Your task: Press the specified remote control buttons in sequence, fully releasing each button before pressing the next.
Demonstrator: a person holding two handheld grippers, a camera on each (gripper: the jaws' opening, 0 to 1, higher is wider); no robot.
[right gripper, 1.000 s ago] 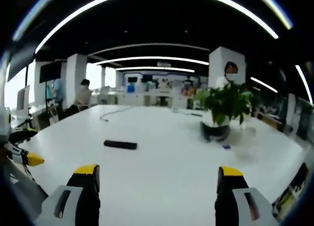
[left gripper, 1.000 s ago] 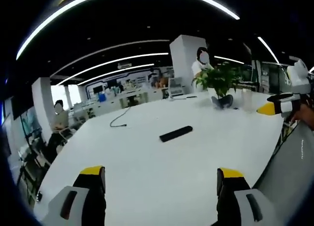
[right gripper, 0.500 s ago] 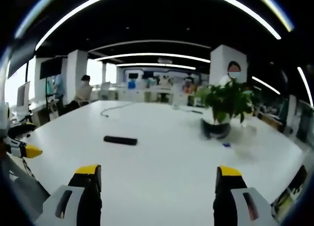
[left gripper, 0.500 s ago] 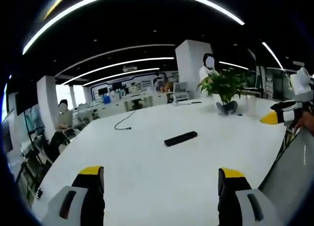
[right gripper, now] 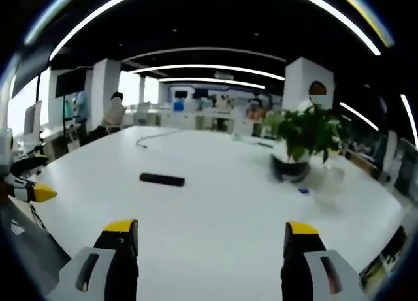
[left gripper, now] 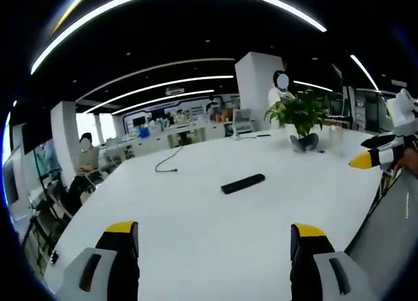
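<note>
Remote control point(left gripper: 243, 183): one, black, slim, lay flat on the white table point(left gripper: 196, 229), well ahead of both grippers and touched by neither. In the right gripper view the same remote point(right gripper: 162, 179) sat left of centre, long side across the view.

Left gripper point(left gripper: 212, 249): jaws spread wide, nothing between them, yellow tips above bare tabletop. Right gripper point(right gripper: 208, 245): jaws likewise spread, holding nothing. Each gripper's yellow tip also showed at the edge of the other's view: the right gripper at the far right of the left gripper view, the left gripper at the far left of the right gripper view.

Other items on the table, counted: one potted plant point(right gripper: 302, 139) in a dark pot, toward the far right side; one small blue object point(right gripper: 302, 190) just beside the pot; one dark cable point(left gripper: 165, 162) trailing near the far edge. Beyond the table, one seated person point(right gripper: 115, 111) and one standing person point(left gripper: 279, 91) were visible.
</note>
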